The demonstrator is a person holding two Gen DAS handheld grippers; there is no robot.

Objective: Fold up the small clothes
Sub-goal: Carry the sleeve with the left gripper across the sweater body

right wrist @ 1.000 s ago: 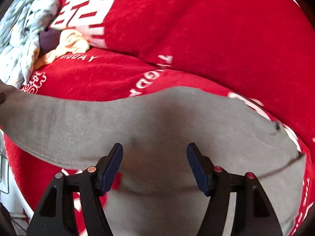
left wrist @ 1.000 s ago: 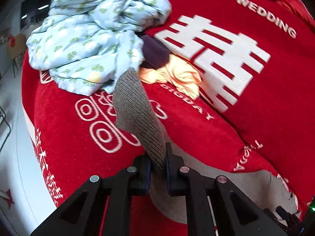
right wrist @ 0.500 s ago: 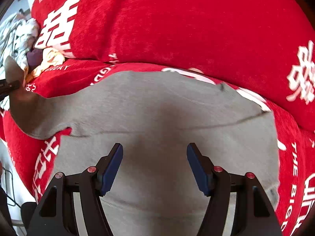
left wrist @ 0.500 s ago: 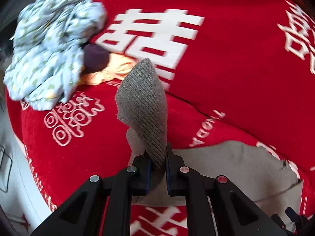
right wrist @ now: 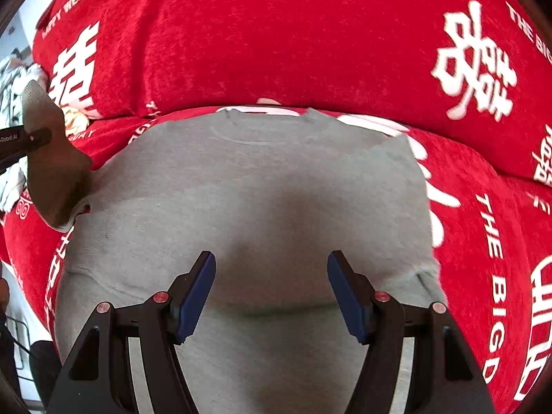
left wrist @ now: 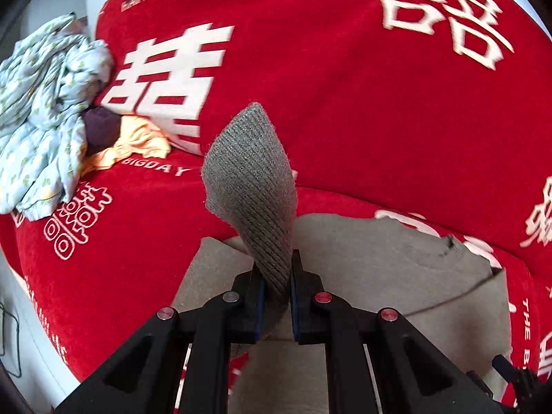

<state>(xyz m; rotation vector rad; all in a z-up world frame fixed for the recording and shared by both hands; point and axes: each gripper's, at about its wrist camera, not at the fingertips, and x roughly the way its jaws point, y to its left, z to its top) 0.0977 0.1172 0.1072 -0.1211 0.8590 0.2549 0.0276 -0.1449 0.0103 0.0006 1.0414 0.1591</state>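
A small grey sweatshirt (right wrist: 262,186) lies spread flat on the red sofa cover, neckline toward the back cushion. My left gripper (left wrist: 276,293) is shut on its ribbed grey sleeve cuff (left wrist: 252,179), which stands up above the pads and curls forward. In the right wrist view that lifted sleeve (right wrist: 51,169) rises at the left edge, pinched by the left gripper's black finger (right wrist: 27,138). My right gripper (right wrist: 270,293) hovers over the sweatshirt's lower body, open, with only flat cloth showing between its blue pads.
A crumpled pale blue floral garment (left wrist: 45,120) is piled at the sofa's left end, with a dark purple piece (left wrist: 101,127) and a yellow-orange piece (left wrist: 141,141) beside it. The red cover with white lettering (left wrist: 345,86) rises into a back cushion behind the sweatshirt. The floor lies left of the sofa edge.
Both grippers have swept rightward along the sofa. The left one carried the sleeve cuff in over the sweatshirt's body; the clothes pile slid toward the left of both views. Right jaws stayed wide.
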